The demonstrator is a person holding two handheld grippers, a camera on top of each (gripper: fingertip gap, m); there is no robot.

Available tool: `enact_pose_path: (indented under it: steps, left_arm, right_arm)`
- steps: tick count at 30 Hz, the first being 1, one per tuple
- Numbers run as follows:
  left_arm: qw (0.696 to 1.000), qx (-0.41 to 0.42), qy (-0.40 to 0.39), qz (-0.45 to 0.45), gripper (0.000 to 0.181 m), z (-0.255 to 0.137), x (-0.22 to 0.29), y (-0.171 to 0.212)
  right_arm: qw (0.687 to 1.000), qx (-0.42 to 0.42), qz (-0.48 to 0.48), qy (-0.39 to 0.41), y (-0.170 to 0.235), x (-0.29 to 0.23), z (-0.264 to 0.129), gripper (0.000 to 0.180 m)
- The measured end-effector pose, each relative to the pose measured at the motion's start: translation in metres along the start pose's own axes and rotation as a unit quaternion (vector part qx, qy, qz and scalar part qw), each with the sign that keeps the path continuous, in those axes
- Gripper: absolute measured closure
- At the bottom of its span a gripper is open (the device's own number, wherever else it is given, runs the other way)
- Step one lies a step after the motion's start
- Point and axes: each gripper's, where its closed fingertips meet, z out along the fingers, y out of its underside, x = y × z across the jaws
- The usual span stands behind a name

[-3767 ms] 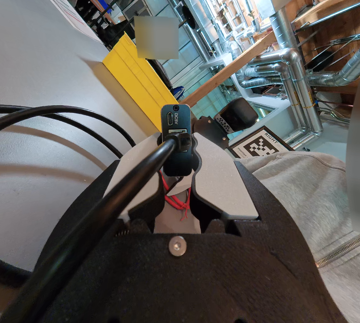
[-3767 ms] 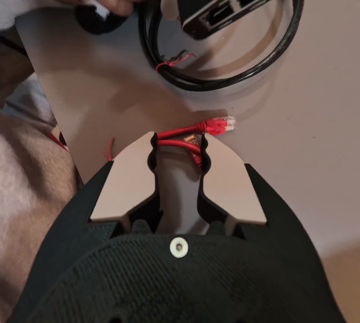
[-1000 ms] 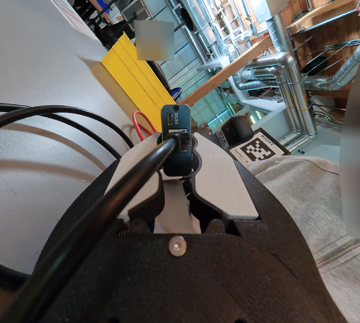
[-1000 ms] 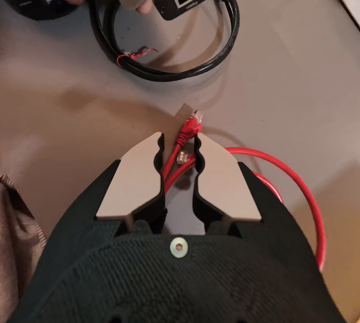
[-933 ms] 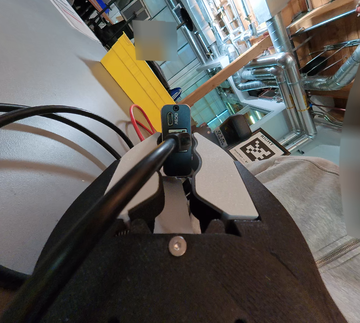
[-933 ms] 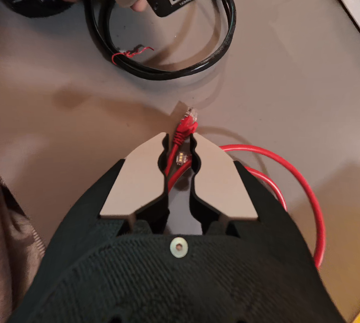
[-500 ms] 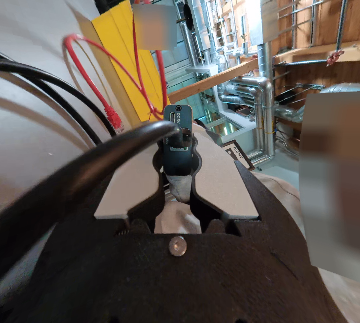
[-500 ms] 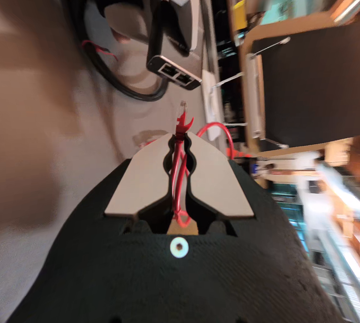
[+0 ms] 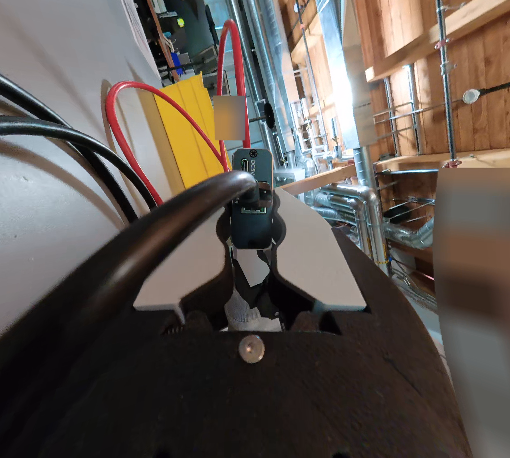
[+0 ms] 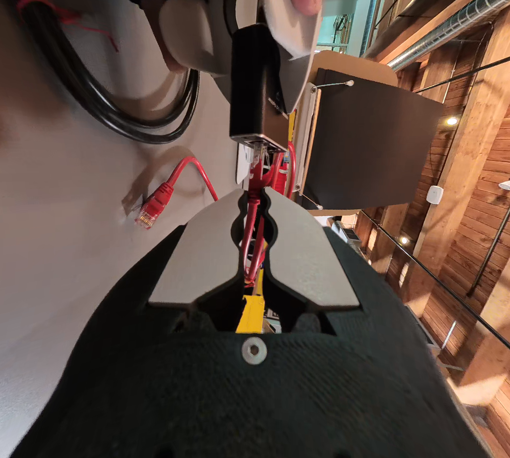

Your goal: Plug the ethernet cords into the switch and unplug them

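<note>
My left gripper [image 9: 252, 204] is shut on a small dark switch [image 9: 251, 226] and holds it off the grey table [image 9: 55, 210]. A thick black cable [image 9: 154, 226] is plugged into the switch's near end. My right gripper [image 10: 254, 191] is shut on a red ethernet cord [image 10: 255, 213] just behind its plug. The clear plug [image 10: 256, 155] is at a port on the switch's [image 10: 249, 91] far end; how deep it sits I cannot tell. The cord's other plug [image 10: 153, 209] lies loose on the table [image 10: 55, 251]. Its red loops [image 9: 165, 98] rise behind the switch.
A coil of black cable [image 10: 116, 111] with a red tie [image 10: 66, 14] lies on the table beside the switch. A yellow bin [image 9: 190, 138] stands at the table's edge. A dark panel [image 10: 367, 144] stands beyond the table.
My right gripper closed on the red cord, lifted it off the table, turned and brought its plug up to the switch's port. My left gripper tilted the switch.
</note>
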Motion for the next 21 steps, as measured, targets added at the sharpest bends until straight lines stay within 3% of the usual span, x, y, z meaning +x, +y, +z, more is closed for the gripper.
enact_pose_path:
  steps: [8,21]
  left_arm:
    - [0.998,0.067,-0.010,0.001,0.156,-0.0058,-0.0015,-0.0063]
    - [0.998,0.061,-0.020,0.008,0.157,-0.0076,-0.0039,-0.0080]
  right_arm:
    - [0.999,-0.021,-0.033,0.028,-0.0046,-0.0037,0.0021,0.171]
    - [0.995,-0.017,-0.076,0.063,-0.0092,-0.0041,0.0003,0.171]
